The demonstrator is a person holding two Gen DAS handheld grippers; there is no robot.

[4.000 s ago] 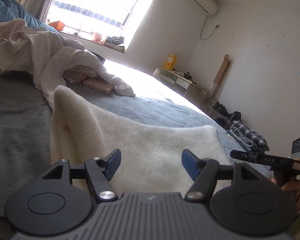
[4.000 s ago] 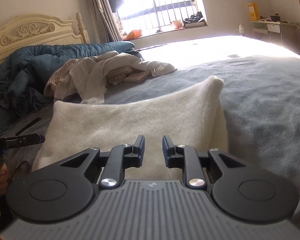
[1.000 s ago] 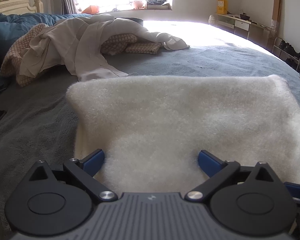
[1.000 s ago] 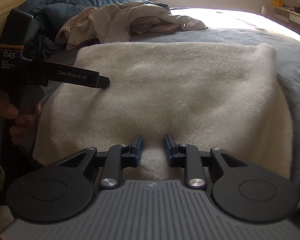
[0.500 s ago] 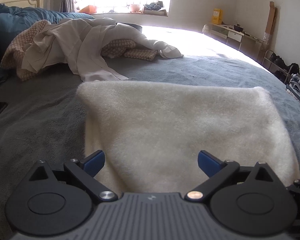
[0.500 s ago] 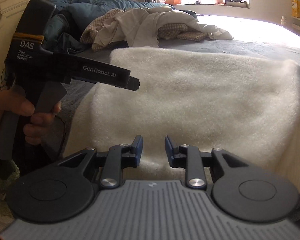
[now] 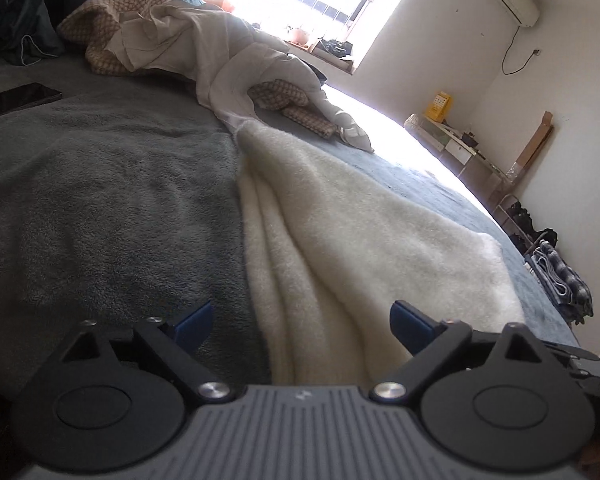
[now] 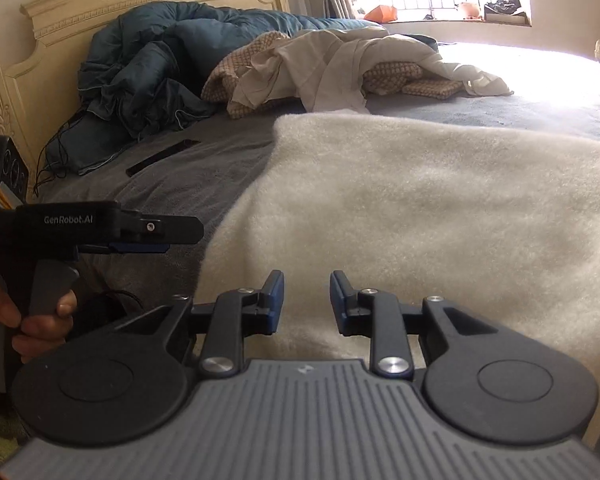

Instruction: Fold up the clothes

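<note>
Left claw (image 7: pixel 300 320) has swung off the top of the fluffy cream folded garment (image 7: pixel 360 240) to its layered left edge, jaws wide but starting to close, nothing gripped. Right claw (image 8: pixel 306 300) is narrowly parted, empty. Garment lies flat on grey bed (image 7: pixel 100 200); edge grab likely next.

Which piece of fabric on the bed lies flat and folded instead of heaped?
The fluffy cream blanket, nearest both grippers; the beige sheet, checked cloth and blue duvet are crumpled behind it.
</note>
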